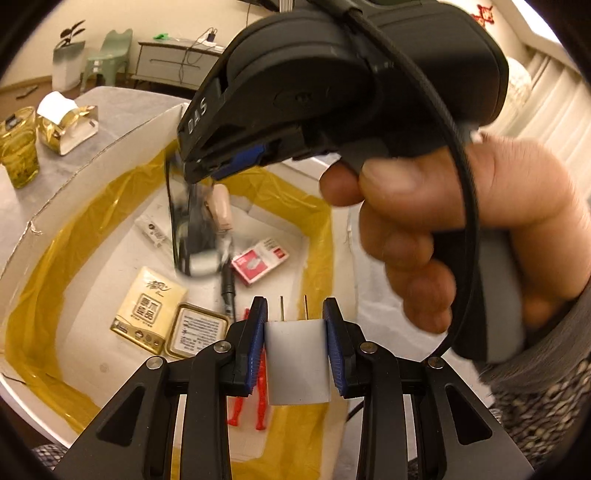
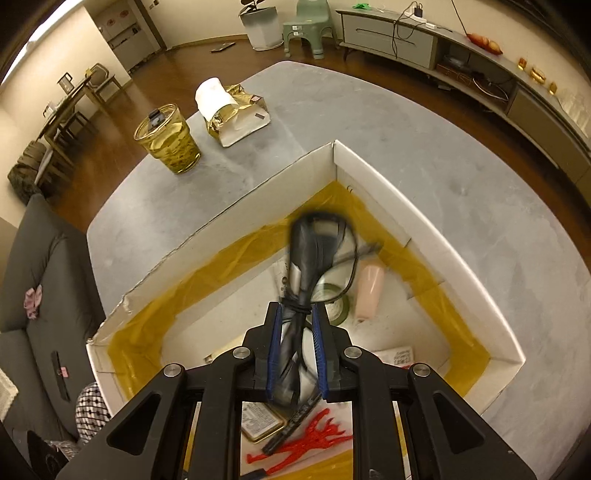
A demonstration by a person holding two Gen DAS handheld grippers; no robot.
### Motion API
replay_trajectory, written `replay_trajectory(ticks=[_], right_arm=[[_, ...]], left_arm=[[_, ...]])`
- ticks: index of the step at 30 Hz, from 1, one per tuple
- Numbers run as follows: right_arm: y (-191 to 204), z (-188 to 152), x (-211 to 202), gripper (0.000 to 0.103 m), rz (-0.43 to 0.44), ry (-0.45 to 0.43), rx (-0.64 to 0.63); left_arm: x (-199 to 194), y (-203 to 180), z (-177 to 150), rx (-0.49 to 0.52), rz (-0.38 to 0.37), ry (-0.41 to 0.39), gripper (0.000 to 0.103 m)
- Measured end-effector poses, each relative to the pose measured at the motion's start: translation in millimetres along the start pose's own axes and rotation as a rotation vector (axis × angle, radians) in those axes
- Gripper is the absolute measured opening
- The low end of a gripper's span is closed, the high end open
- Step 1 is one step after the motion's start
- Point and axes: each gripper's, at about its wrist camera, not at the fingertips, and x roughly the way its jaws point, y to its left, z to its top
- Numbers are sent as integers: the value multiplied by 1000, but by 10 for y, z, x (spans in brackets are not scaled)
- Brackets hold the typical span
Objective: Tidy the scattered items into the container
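White cardboard box (image 2: pixel 413 210) on a grey table (image 2: pixel 207 192), walls upright, yellow tape (image 2: pixel 207 273) along the inner seams. On its floor: yellow tissue pack (image 1: pixel 149 308), flat gold tin (image 1: pixel 197 330) just right of the pack, red-and-white small box (image 1: pixel 260 260) farther in, red plastic figure (image 2: pixel 314 439) at the near edge, black pen (image 1: pixel 228 288) touching the figure, pale pink tube (image 2: pixel 369 291) toward the far right corner, roll of green tape (image 2: pixel 338 304) just left of the tube, flat clear packet (image 1: pixel 153 230) at the far left.

Left gripper (image 1: pixel 295 325) closed on a white plug adapter (image 1: pixel 297 363), blue pads flat against both sides, two metal prongs pointing away, hanging above the near part of the box over the red figure. Right gripper (image 2: pixel 297 354) clamped around a black cable bundle (image 2: pixel 314 251), blurred, dangling over the middle of the box; in the left view the same gripper (image 1: pixel 207 166) above the box, right hand (image 1: pixel 465 229) wrapped on the handle.

Outside the box, far left on the table: amber glass jar (image 2: pixel 168 138), gold bag (image 2: pixel 240 118) with a white roll sticking out, well apart from the box. Beyond the table: wooden floor, green plastic chair (image 2: pixel 308 26), low sideboard (image 2: pixel 391 31); grey sofa (image 2: pixel 40 280) at near left.

Bare tabletop to the far side and right of the box. Right gripper's body and hand crowding the space above the right half of the box in the left view.
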Motion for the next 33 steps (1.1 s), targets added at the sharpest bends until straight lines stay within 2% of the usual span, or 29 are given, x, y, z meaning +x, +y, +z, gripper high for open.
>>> replay_trajectory(ticks=[3,4,5,7,8,11,16,20,25,28,33], right_arm=[[-39,22,17,19,-15,2,-3],[-58,7,17,23,-2,5,1],[-74,-18,2,38,8,2,5],[-91,-126,-117,59,8,-37,13],[-100,-179,-176,61,8,-56,17],[-94,-418,-413,63,16,-128,22],[-118,-913,-769,65,59,-229,55],[-84,-1279,-1003,66,76,-300,51],[40,-1781,-1223,72,11,-413,6],[8,-2086,-1291,74,-5,-470,29],[-159,-2391,-1319,75,-15,-493,64]], left_arm=[[29,38,0,-7,36,8,32],[32,51,5,-9,50,12,34],[34,62,9,-7,61,15,44],[8,90,9,-7,75,13,54],[-24,112,7,-12,71,7,56],[-68,195,16,-36,68,3,60],[-161,246,-25,-68,106,-3,61],[-233,82,-137,-16,161,1,61],[-307,-183,-308,80,277,-5,61],[-356,-354,-401,144,336,-11,61],[-389,-621,-519,214,401,-13,64]])
